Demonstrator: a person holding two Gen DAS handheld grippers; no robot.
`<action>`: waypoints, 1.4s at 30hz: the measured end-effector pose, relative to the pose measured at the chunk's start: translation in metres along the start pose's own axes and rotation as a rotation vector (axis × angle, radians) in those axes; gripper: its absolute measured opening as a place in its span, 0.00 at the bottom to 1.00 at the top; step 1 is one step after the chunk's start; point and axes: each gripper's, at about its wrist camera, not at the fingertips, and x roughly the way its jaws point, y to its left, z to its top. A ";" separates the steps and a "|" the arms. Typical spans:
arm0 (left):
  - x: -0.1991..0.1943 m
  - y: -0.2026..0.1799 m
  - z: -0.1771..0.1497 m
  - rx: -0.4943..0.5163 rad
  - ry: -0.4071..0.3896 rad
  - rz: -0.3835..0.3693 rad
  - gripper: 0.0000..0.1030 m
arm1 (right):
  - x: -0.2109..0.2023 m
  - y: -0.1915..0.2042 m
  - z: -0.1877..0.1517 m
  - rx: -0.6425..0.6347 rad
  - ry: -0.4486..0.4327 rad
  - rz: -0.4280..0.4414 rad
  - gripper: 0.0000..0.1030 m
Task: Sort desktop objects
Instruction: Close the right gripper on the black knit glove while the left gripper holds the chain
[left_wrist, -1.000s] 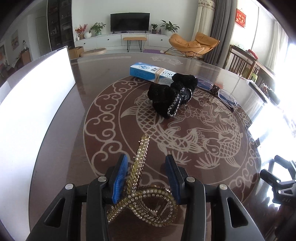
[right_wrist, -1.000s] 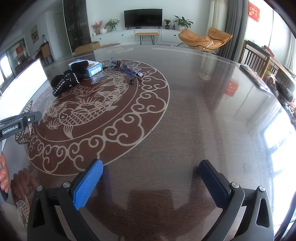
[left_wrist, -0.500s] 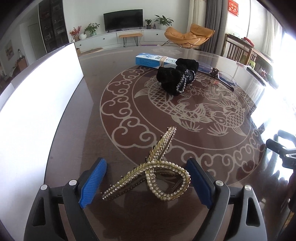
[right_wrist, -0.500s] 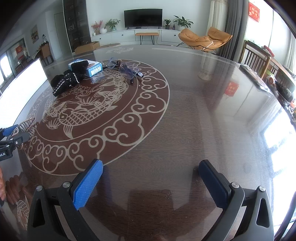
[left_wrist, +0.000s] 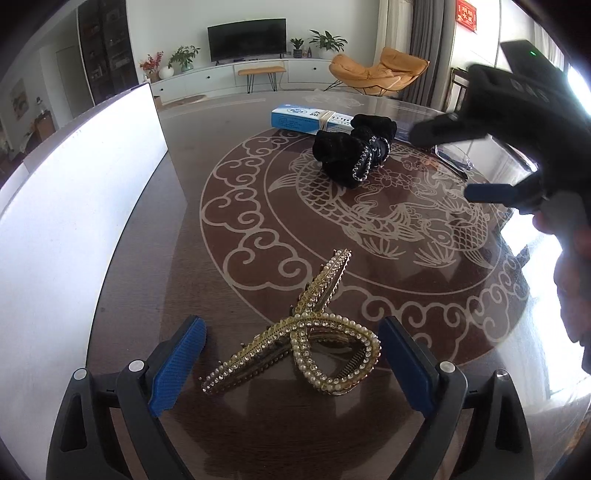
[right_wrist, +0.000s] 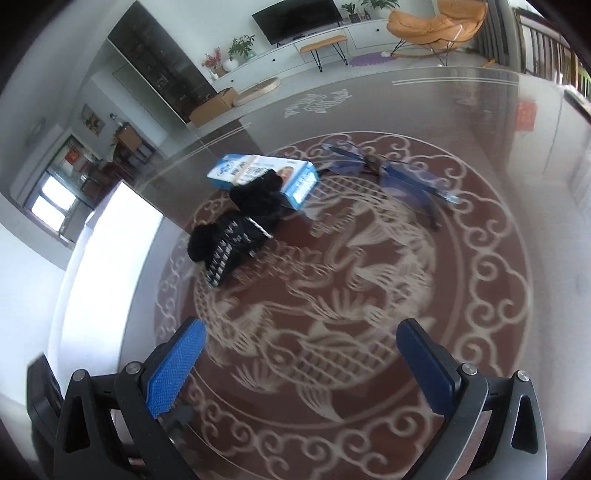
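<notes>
Left wrist view shows your left gripper (left_wrist: 291, 363) with its 2 blue-padded jaws spread wide, and the gold hair claw clip studded with pearls and rhinestones (left_wrist: 301, 341) lying on the dark glass-topped table (left_wrist: 369, 428) in the gap between them, touched by neither pad. It sits at the near rim of the pale carp-and-cloud medallion (left_wrist: 354, 221), just beside the tall white panel (left_wrist: 74, 229) on your left. Judging by that, 1 item looks placed, though you cannot tell from these frames whether this spot is its final home.

3 items seem left. The black velvet scrunchie trimmed with a sparkly chain (left_wrist: 352, 153) rests on the far part of the medallion, touching the long blue-and-white cardboard box bound with a rubber band (left_wrist: 308, 119) behind it. The rimless eyeglasses with blue-tinted lenses (right_wrist: 388, 173) lie just right of the box, apart from it.

Your right gripper (left_wrist: 461, 162) reaches in from the right edge of the left view, raised above the table and aimed toward the scrunchie; your right hand (left_wrist: 570, 280) shows dimly behind it. Its own camera is tilted and blurred. There the jaws stand wide apart with nothing between them, hovering over the carp, with the scrunchie (right_wrist: 236, 236), box (right_wrist: 264, 175) and glasses ahead.

You hold the left gripper low and level, pointing along the table toward the far items.
</notes>
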 end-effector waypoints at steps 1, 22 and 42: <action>0.000 0.000 0.000 0.000 0.000 0.000 0.93 | 0.013 0.009 0.013 0.033 0.018 0.023 1.00; 0.002 -0.001 0.003 -0.003 0.000 0.000 0.93 | 0.000 0.035 -0.047 -0.485 0.051 -0.197 0.40; -0.008 0.014 0.001 0.136 -0.008 -0.104 1.00 | 0.033 0.038 0.015 -0.039 0.135 -0.073 0.86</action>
